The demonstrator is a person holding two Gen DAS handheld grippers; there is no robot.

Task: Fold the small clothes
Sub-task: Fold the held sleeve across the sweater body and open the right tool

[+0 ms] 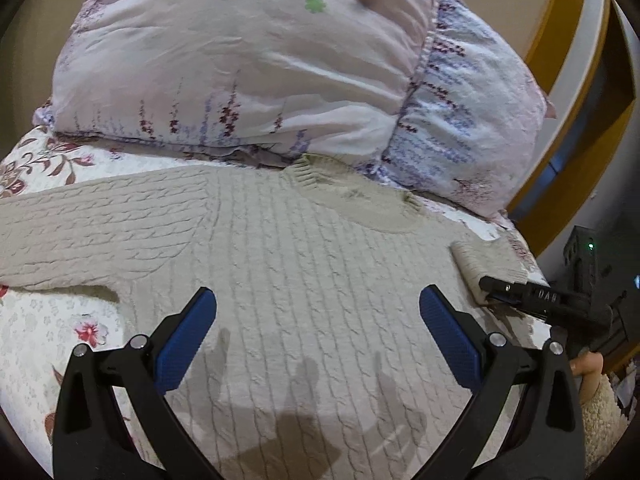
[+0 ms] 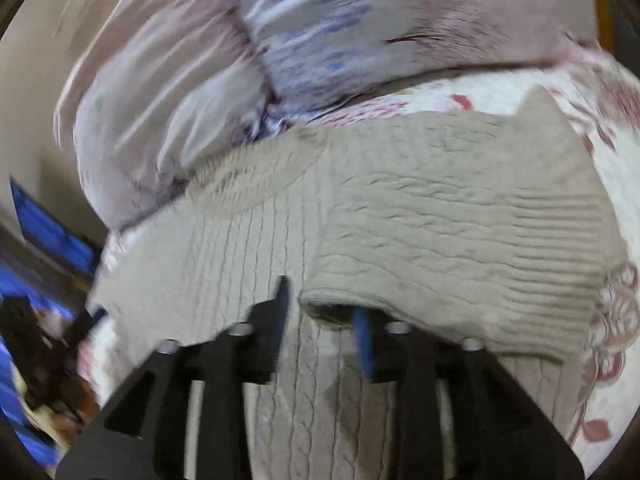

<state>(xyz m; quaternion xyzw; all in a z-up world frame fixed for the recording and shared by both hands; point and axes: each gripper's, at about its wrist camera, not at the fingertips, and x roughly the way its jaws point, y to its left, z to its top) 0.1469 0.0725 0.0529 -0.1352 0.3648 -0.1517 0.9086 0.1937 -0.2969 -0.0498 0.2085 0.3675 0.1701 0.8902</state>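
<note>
While the beige cable-knit sweater (image 1: 304, 256) lies flat on the floral bedspread (image 1: 36, 340) near the pillows (image 1: 240, 60), one sleeve (image 2: 460, 220) looks folded across. Left gripper (image 1: 318, 312) gapes empty; right gripper (image 2: 320, 312) part-open, gripping nothing. Most folds remain.

Soft, even indoor light fills both views. In the left wrist view the beige cable-knit sweater (image 1: 304, 248) is sharp and carries faint grey finger-shaped shadows near the bottom edge. The right wrist view is smeared by motion blur, worst on the pale floral pillow (image 2: 320, 28). Fisheye bending curves both frames, with dark corners.
</note>
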